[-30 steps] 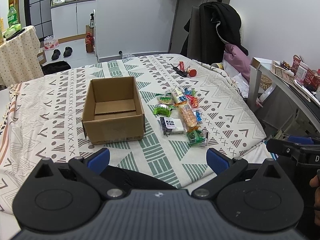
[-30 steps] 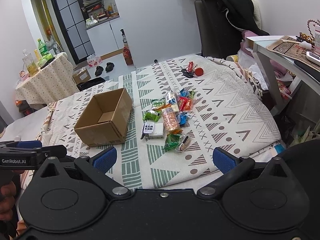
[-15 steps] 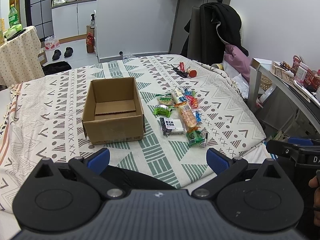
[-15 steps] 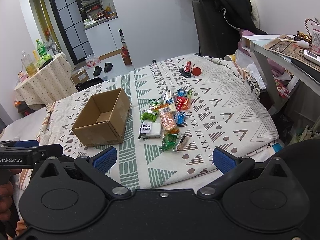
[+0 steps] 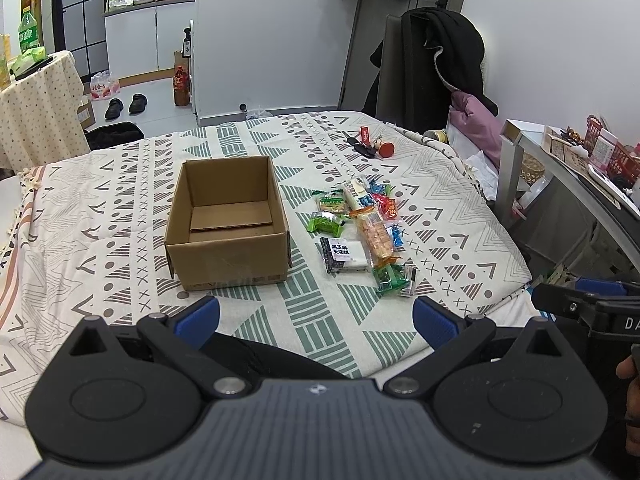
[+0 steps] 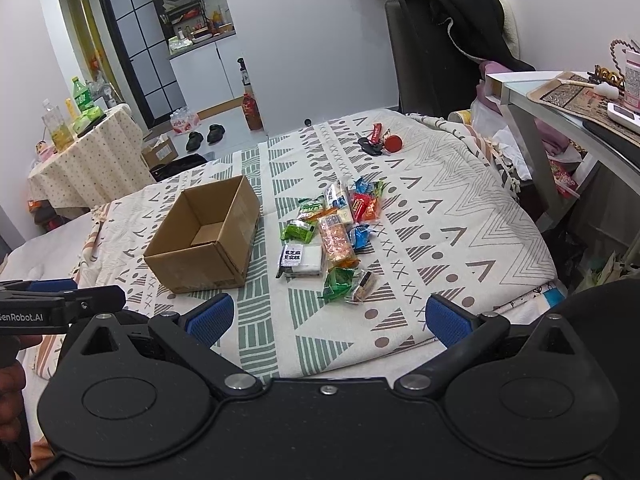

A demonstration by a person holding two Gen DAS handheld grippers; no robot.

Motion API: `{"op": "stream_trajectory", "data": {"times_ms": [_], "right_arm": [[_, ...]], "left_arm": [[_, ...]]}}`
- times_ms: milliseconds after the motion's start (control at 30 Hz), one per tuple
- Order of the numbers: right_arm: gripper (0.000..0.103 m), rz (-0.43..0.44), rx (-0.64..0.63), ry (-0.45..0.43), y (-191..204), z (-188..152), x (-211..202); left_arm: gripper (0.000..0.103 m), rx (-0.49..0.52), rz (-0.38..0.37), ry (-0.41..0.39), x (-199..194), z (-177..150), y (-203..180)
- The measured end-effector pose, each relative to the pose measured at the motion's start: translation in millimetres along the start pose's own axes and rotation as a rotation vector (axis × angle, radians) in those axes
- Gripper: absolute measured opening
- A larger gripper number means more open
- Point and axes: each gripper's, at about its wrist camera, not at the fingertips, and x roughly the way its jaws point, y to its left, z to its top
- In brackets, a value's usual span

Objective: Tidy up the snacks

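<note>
Both tools idle at the near edge of the bed [image 5: 100, 216], nothing gripped. Left gripper [image 5: 316, 316]: jaws spread wide, empty. Right gripper [image 6: 328, 312]: same, wide apart, empty.

Snacks [image 5: 360, 228] sit in a loose cluster on the patterned bedspread, just right of the cardboard box [image 5: 228, 236]. Box is open-top, upright, looks empty apart from a loose cardboard insert on its floor, so nothing sorted yet. Nearest packs: green wrapper [image 6: 338, 278] and black-and-white pack [image 6: 302, 258].

Box beside the pile likely keeps transfers short. Keys with red tag [image 6: 378, 142] lie far off, well apart; probably not part of the job.
</note>
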Motion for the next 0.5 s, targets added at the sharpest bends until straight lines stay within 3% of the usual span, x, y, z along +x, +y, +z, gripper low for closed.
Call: {"op": "stream_trajectory", "data": {"times_ms": [500], "right_arm": [[0.103, 0.01, 0.001, 0.026, 4.0, 10.3, 16.6]], "left_arm": [[0.102, -0.028, -0.004, 0.01, 15.6, 17.2, 8.9]]}}
